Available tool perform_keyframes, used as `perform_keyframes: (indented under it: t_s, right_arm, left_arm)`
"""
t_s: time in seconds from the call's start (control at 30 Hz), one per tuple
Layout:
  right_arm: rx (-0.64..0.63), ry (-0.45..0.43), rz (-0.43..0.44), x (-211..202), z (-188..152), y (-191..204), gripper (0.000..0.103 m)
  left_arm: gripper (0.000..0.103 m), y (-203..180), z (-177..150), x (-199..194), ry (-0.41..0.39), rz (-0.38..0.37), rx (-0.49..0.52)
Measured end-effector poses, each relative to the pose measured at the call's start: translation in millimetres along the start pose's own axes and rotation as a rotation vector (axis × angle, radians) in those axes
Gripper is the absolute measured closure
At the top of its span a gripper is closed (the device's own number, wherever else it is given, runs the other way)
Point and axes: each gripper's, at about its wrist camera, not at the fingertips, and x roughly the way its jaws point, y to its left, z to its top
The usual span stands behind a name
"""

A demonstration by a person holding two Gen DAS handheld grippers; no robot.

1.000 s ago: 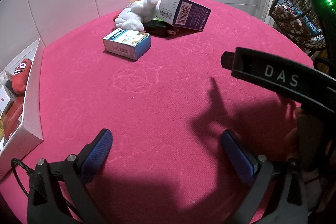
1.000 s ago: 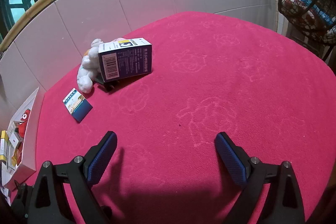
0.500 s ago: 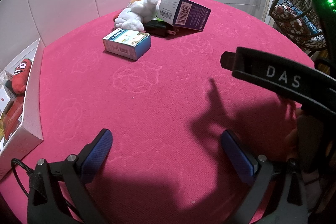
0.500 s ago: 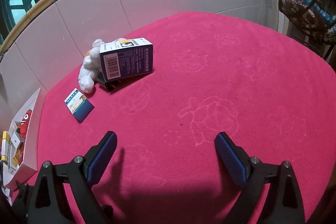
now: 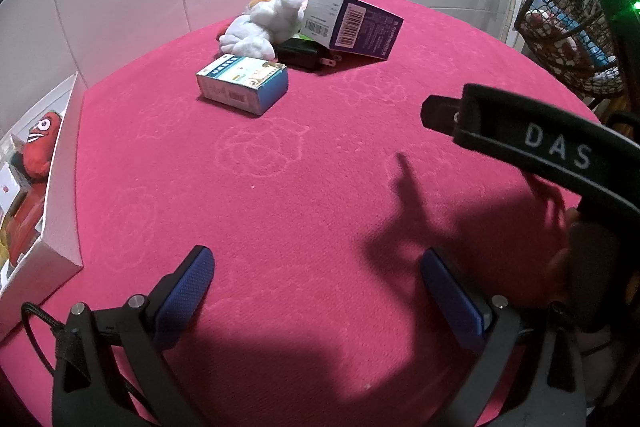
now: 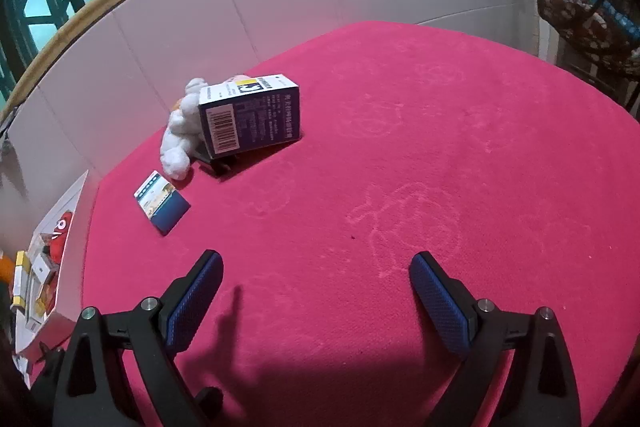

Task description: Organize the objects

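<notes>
Nearest, we see the left gripper [image 5: 316, 291] and right gripper [image 6: 316, 291] with jaws spread, holding nothing, over the red cloth [image 5: 320, 187]. Little has changed in the past second: the right view has crept slightly closer to the pile, so no pickup has begun. Beyond lie the blue box [image 5: 243, 83], black charger [image 5: 304, 53], white plush [image 5: 260, 27] and purple box [image 5: 354, 23]. Left, the white bin [image 5: 60, 187] holds a red toy [image 5: 40, 143] and small cartons.

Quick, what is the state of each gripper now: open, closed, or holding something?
Left gripper: open, holding nothing.
Right gripper: open, holding nothing.
</notes>
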Motion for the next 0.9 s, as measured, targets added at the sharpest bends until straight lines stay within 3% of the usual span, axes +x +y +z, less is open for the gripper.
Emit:
perform_keyframes:
  t_s: [0.3,0.4,0.57,0.67,0.9]
  right_arm:
    - [-0.064,-0.068,0.037,-10,33,1,0.006]
    - [-0.105,-0.09,0.038,-11,57,6,0.006]
    - [-0.196,-0.082,0.073,6,91,28,0.005]
    - [-0.219,-0.045,0.084,25,100,39,0.005]
    - [-0.197,0.004,0.101,62,111,46,0.005]
  left_arm:
    - [0.0,10,5,-2,0.01,-0.036,-0.011]
    - [0.0,38,22,-10,-0.025,-0.056,-0.155]
    - [0.0,82,64,-11,-0.089,0.026,-0.321]
    - [0.0,99,86,6,-0.054,0.06,-0.4]
    - [0.0,114,93,41,0.047,0.083,-0.528]
